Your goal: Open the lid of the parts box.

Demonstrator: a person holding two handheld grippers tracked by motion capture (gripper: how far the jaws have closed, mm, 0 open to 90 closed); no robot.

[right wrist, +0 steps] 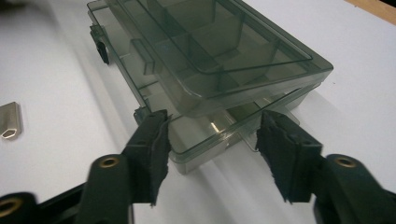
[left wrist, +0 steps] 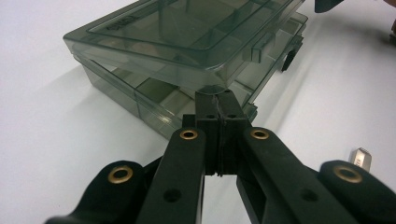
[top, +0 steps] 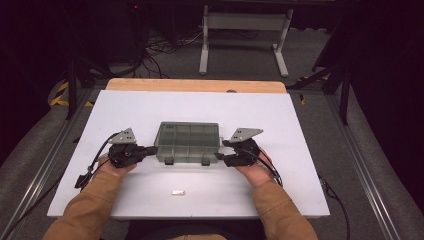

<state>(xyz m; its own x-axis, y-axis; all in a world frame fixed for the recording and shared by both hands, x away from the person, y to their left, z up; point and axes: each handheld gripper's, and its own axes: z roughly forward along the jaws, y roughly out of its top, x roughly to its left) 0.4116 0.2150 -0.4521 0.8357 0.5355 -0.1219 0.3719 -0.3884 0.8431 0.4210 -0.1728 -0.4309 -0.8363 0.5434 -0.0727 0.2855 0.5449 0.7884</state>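
A smoky see-through compartment box (top: 187,141) lies in the middle of the white table (top: 280,115). Its lid (left wrist: 187,32) stands slightly lifted off the base (right wrist: 210,135). My left gripper (top: 153,148) is shut, and its joined tips (left wrist: 219,100) are tucked under the lid's edge at the box's left end. My right gripper (top: 220,150) is open at the box's right end, and its two pads (right wrist: 154,140) straddle a corner of the base without clamping it. The box's compartments look empty.
A small silvery metal piece (top: 178,192) lies on the table near the front edge, also visible as the metal piece (left wrist: 362,158) and the metal piece (right wrist: 10,120). A wooden strip (top: 195,85) borders the table's far side. Cables and a metal stand sit on the floor beyond.
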